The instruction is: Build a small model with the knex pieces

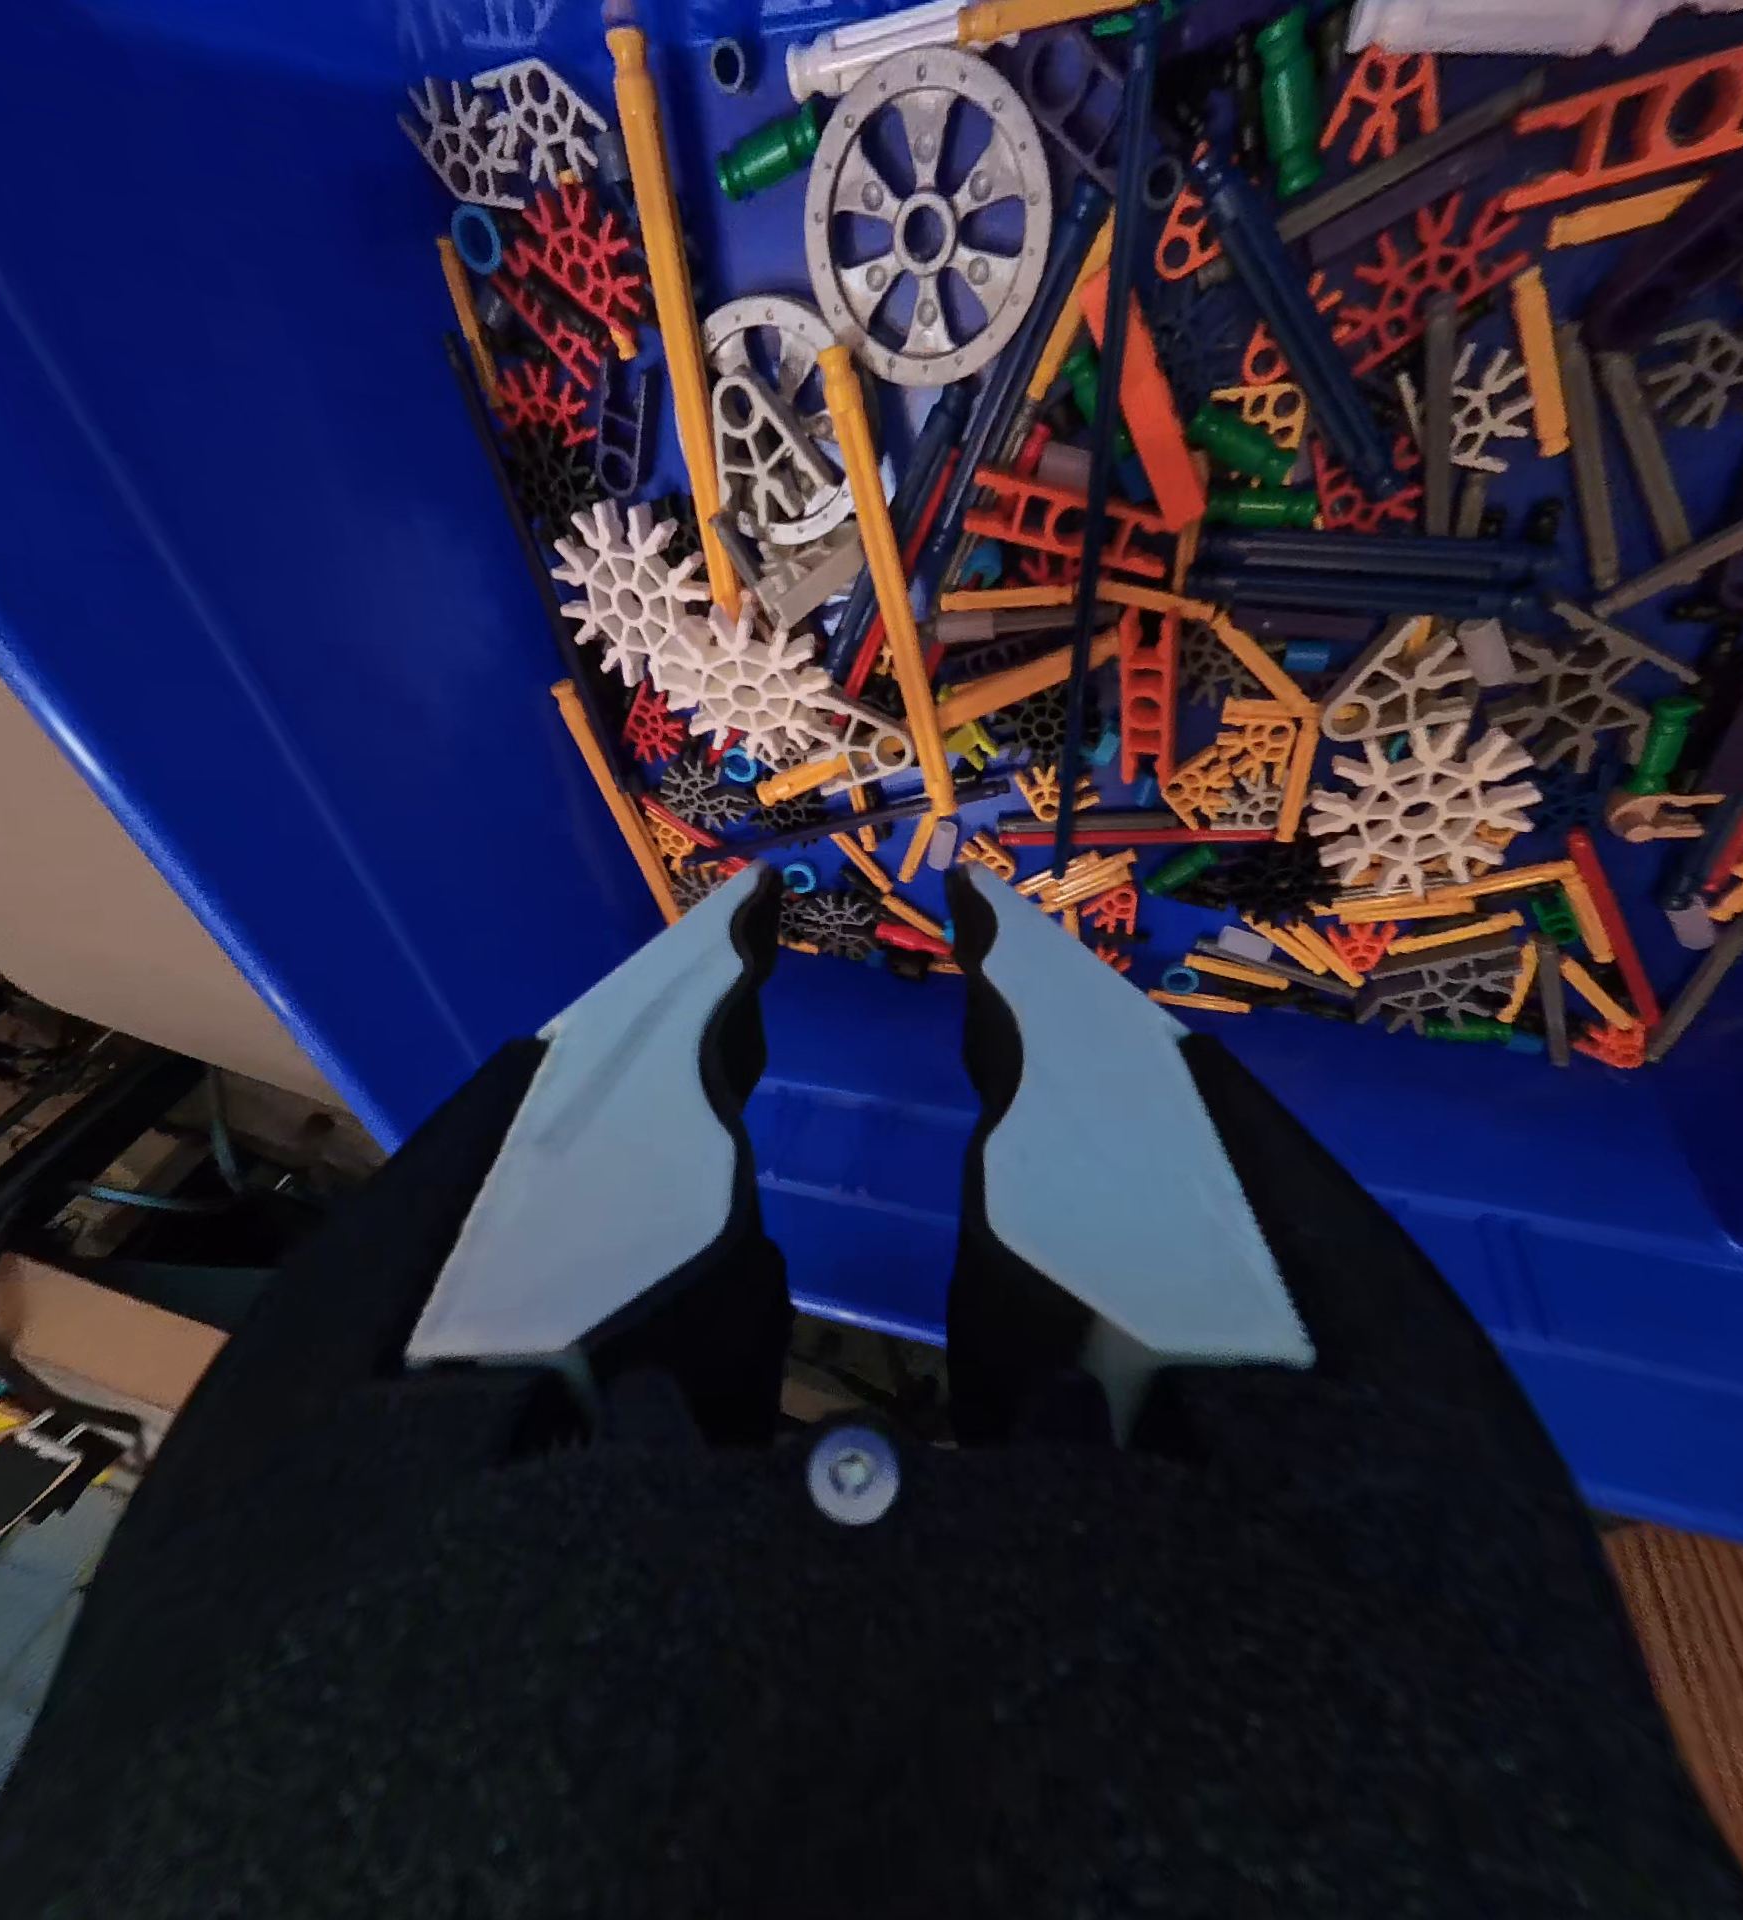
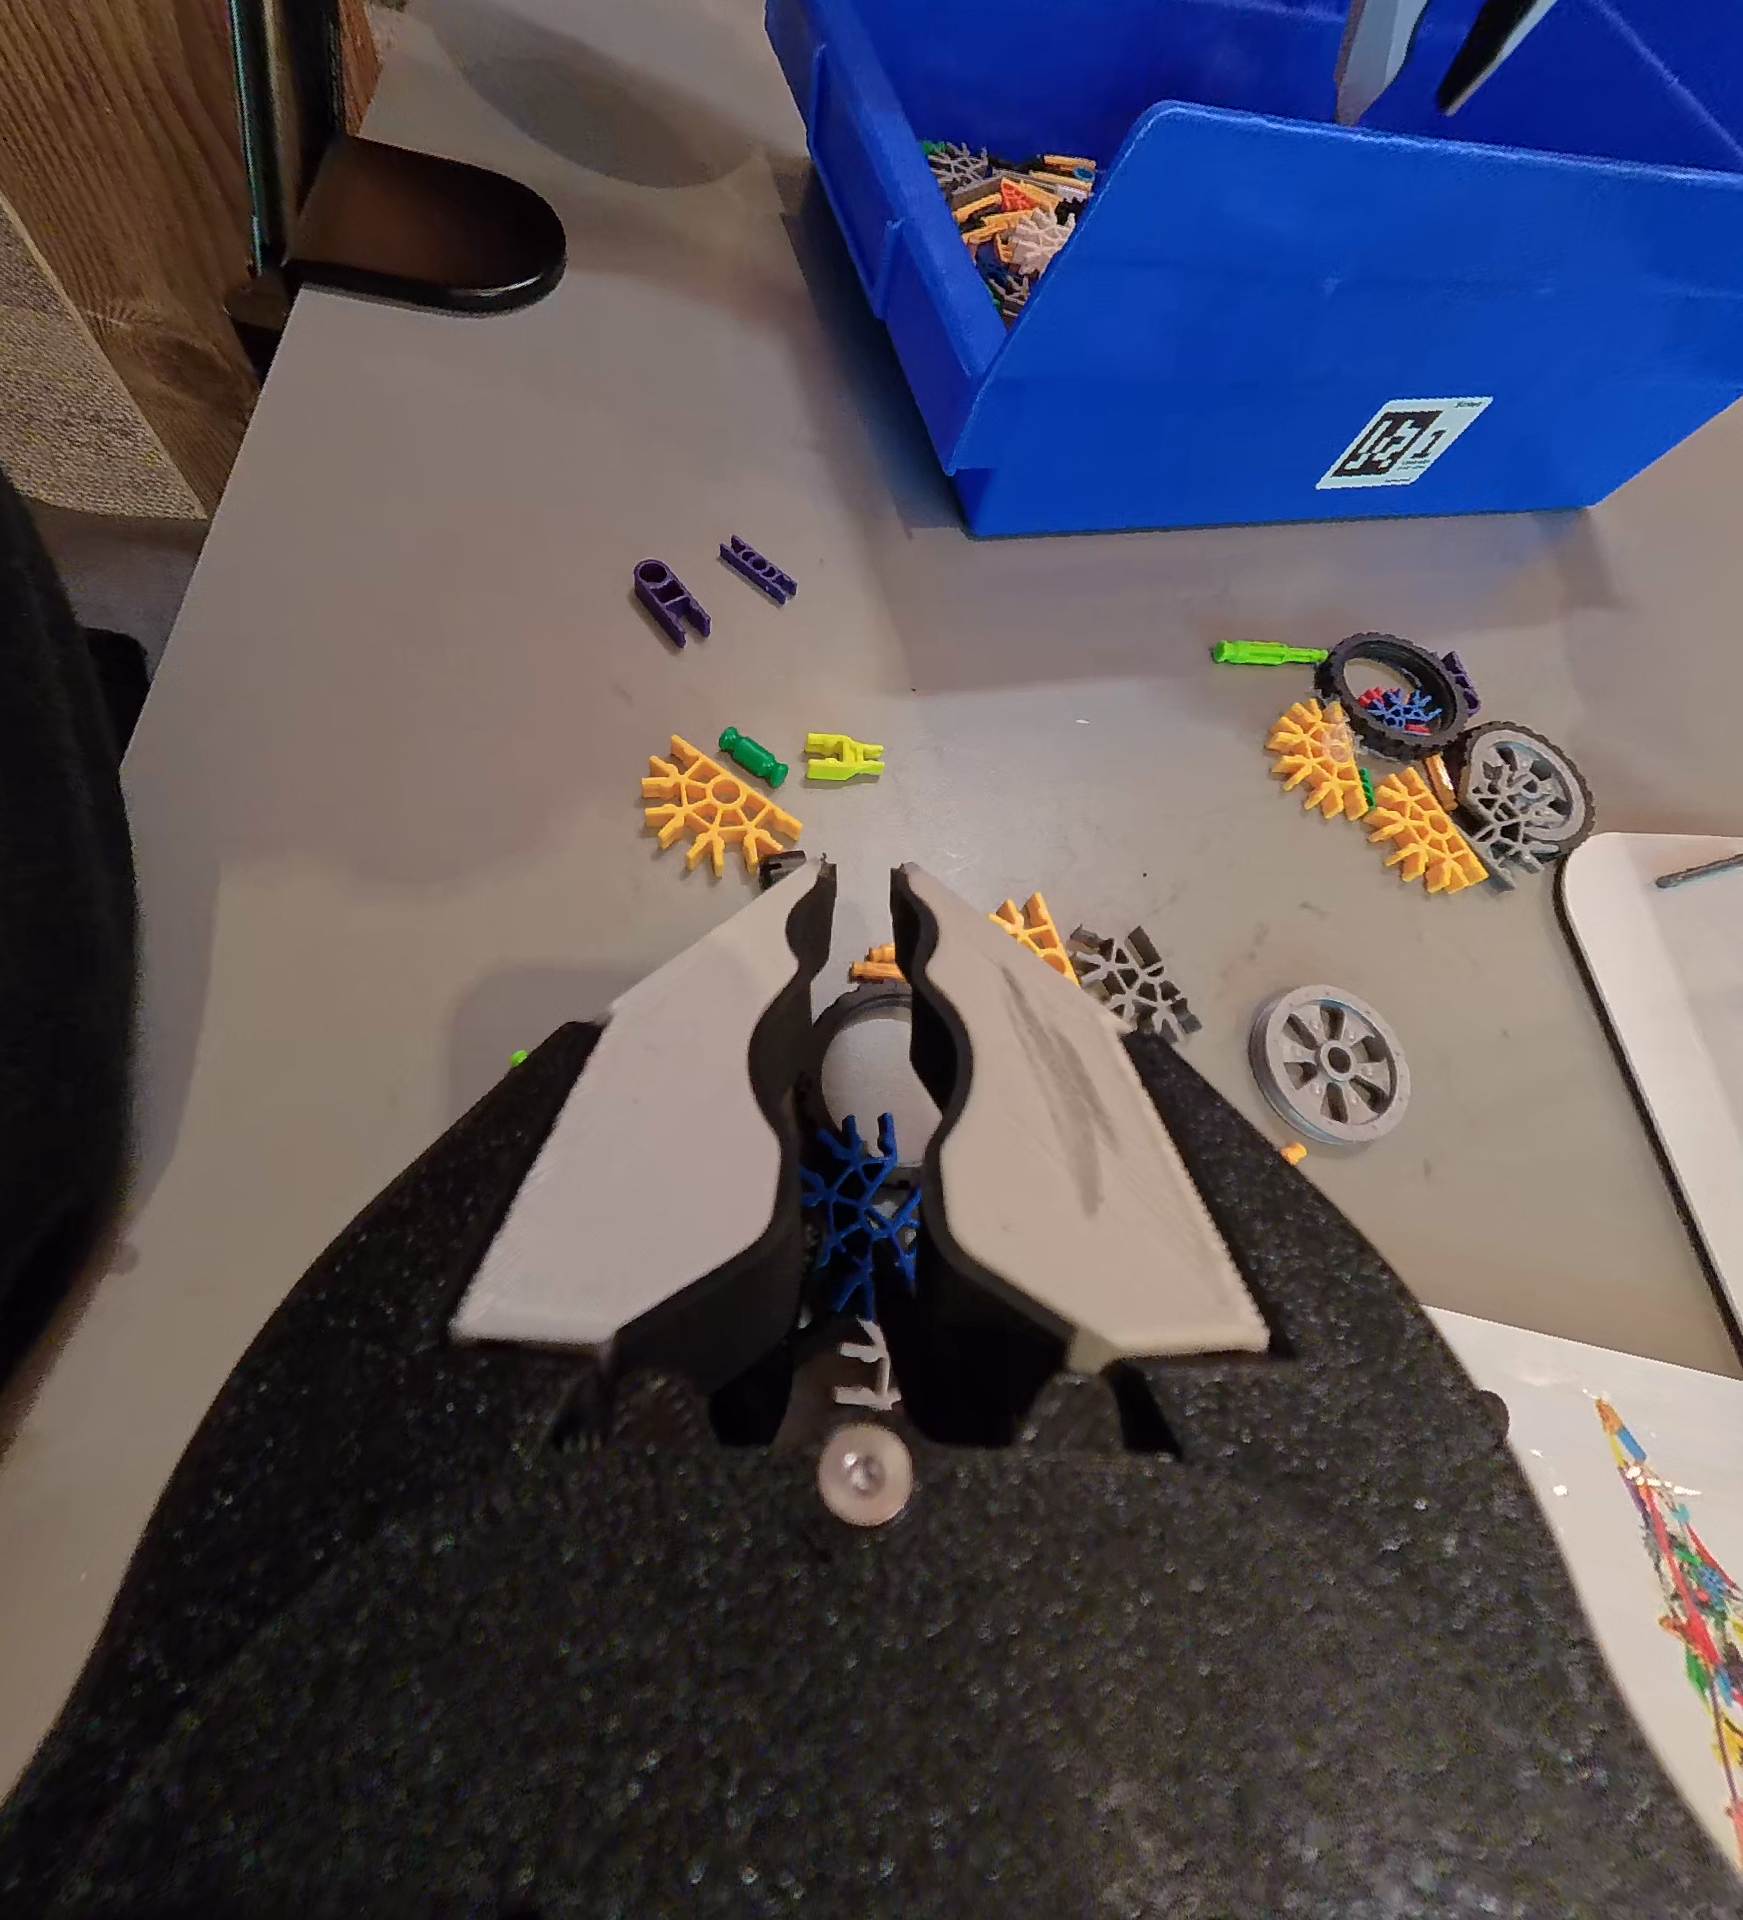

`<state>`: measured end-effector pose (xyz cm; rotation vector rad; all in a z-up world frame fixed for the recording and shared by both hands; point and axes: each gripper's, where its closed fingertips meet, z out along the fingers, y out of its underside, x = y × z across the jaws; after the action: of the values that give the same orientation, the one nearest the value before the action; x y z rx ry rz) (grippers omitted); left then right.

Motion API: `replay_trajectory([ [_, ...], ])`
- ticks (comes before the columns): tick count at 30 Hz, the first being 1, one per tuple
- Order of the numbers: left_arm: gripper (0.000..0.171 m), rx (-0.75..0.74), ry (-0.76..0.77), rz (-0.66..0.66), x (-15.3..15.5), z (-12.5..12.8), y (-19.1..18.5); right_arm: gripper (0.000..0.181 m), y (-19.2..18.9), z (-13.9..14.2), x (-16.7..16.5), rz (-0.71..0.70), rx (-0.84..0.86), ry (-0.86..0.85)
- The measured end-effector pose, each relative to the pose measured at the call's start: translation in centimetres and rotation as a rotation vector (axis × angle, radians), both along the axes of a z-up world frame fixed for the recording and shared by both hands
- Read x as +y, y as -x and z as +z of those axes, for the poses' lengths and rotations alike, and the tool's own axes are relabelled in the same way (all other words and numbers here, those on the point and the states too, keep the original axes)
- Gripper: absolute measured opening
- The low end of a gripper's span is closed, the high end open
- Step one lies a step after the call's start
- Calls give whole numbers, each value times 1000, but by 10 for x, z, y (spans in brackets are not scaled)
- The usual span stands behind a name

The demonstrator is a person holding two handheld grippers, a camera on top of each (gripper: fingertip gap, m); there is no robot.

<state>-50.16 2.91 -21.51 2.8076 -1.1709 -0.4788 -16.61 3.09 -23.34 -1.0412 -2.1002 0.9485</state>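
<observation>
My left gripper (image 1: pixel 859 883) is open and empty. It hovers over the near edge of a heap of construction-toy pieces in a blue bin (image 1: pixel 327 644). The pieces nearest its tips are a black connector (image 1: pixel 836 920) and short yellow rods (image 1: pixel 914 847). A large grey wheel (image 1: pixel 927 213) and white snowflake connectors (image 1: pixel 685 634) lie farther in. My right gripper (image 2: pixel 862 873) hangs over the grey table (image 2: pixel 431 675) with its jaws a narrow gap apart and nothing between the tips. A blue connector (image 2: pixel 862 1216) and a black ring (image 2: pixel 867 1023) show under it.
Loose pieces lie on the table: a yellow connector (image 2: pixel 716 816), a green rod (image 2: pixel 753 755), purple clips (image 2: pixel 669 603), a grey wheel (image 2: pixel 1329 1065) and a tyre cluster (image 2: pixel 1407 748). The blue bin (image 2: pixel 1262 343) stands at the back right, with my left gripper (image 2: pixel 1397 104) above it. White boards (image 2: pixel 1698 1039) lie at the right. There is about 35 cm between the tips of the two grippers.
</observation>
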Motion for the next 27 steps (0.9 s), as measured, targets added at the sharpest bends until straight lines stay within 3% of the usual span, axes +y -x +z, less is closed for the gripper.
replay_trajectory([
  [5, 26, -13, 81, 1, -25, -1, -4, 9, 0, -1, 0, 1, -4, -4],
  [11, 12, -52, 209, -20, -58, -21, -14, 9, 0, 0, -1, 2, -1, -3],
  [17, 12, -90, 232, -61, -62, -39, -25, 9, 0, -1, 0, 1, -2, -4],
  [27, 9, -101, 243, -50, -63, -48, -25, 9, 0, 0, -1, 2, 2, -2],
])
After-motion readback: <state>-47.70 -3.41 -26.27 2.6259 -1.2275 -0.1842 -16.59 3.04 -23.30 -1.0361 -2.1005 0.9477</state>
